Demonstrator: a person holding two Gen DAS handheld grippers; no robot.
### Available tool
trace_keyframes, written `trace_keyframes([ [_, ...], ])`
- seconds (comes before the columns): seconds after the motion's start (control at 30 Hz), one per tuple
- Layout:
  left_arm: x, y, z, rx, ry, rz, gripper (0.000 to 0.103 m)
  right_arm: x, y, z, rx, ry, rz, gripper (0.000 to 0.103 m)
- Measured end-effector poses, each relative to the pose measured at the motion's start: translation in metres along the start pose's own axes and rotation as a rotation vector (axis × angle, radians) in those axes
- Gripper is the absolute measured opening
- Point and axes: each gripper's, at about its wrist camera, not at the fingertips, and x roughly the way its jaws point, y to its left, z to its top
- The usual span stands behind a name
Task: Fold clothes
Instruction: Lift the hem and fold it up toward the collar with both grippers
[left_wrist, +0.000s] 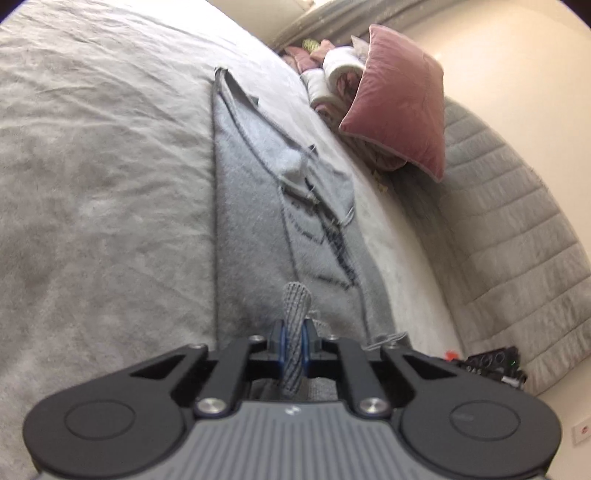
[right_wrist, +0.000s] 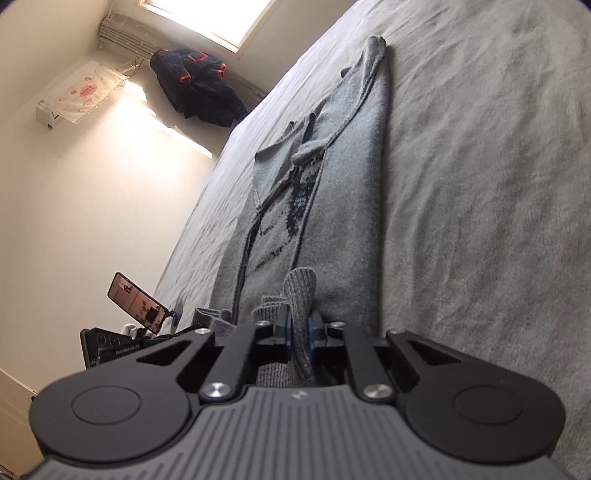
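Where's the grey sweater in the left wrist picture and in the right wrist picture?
Left wrist: the sweater runs up the middle, its near edge pinched in the left gripper.
Right wrist: the sweater runs up the middle, its near edge pinched in the right gripper.
Shared landmark: the dark print on the sweater.

free: bedspread beside sweater | blocked: pillow, headboard

1. A home bedroom: a wide bed under a grey cover fills both views.
2. A pink cushion leans on the padded headboard.
3. Dark clothes hang below the far window.
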Motion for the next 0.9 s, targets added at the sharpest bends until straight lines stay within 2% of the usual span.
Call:
trace_keyframes([
  [0.3,0.004,0.009,0.019,-0.133,-0.091,-0.083,0.008,0.004,0.002,0.025,0.029,-0.076,0.027,0.011],
  [0.5,0.018,0.022,0.042,-0.257,-0.127,-0.134,0.008,0.014,-0.004,0.043,0.061,-0.115,0.052,0.011],
  [0.9,0.064,0.036,0.088,-0.328,-0.154,-0.154,0.008,0.029,-0.015,0.083,0.136,-0.178,0.078,0.011],
])
